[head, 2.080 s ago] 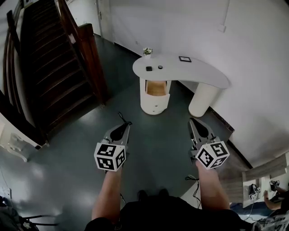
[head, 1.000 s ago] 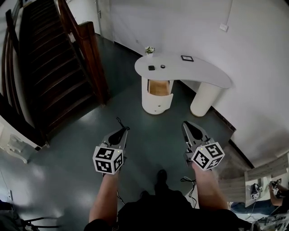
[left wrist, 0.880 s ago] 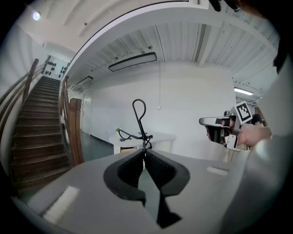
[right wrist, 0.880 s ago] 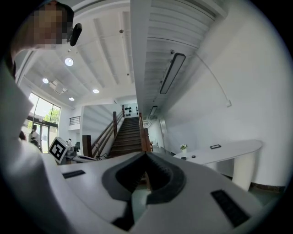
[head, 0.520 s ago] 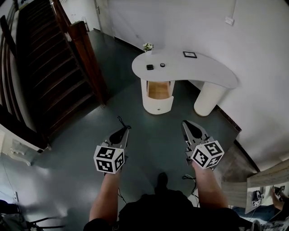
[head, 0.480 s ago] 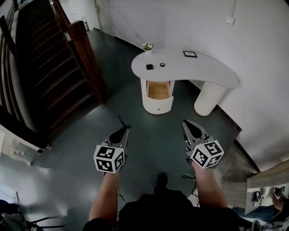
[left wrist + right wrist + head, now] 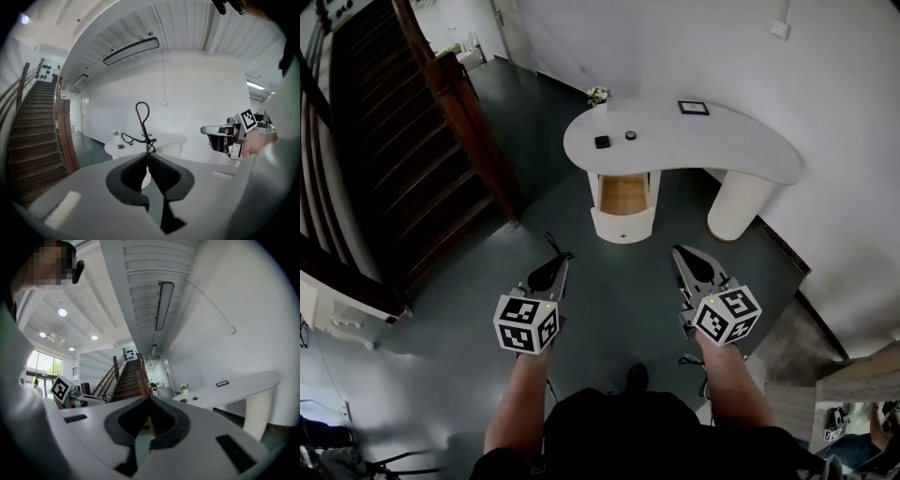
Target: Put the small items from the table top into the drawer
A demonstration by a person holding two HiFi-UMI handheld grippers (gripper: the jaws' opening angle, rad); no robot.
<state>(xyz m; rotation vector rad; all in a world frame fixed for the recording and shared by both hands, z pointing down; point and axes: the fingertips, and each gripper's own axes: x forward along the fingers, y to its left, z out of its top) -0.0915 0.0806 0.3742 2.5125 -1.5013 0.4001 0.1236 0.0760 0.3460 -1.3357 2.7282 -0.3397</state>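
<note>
Approach step: left gripper point(image 7: 559, 262), right gripper point(image 7: 679, 253) both closed, empty, well apart from table point(image 7: 722, 155). Next: reach small black item point(image 7: 602, 142), open jaws.

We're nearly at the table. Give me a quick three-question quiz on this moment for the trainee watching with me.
1. True or false: the drawer under the white table stands open.
2. Multiple choice: what is between the jaws of the left gripper?
A) nothing
B) a thin black wire loop
C) a potted plant
3. Short answer: which gripper has its jaws together on nothing?

Key
1. True. The head view shows its wooden inside.
2. B. The jaw tips are closed on it, and it sticks out ahead of them.
3. The right gripper.
</note>
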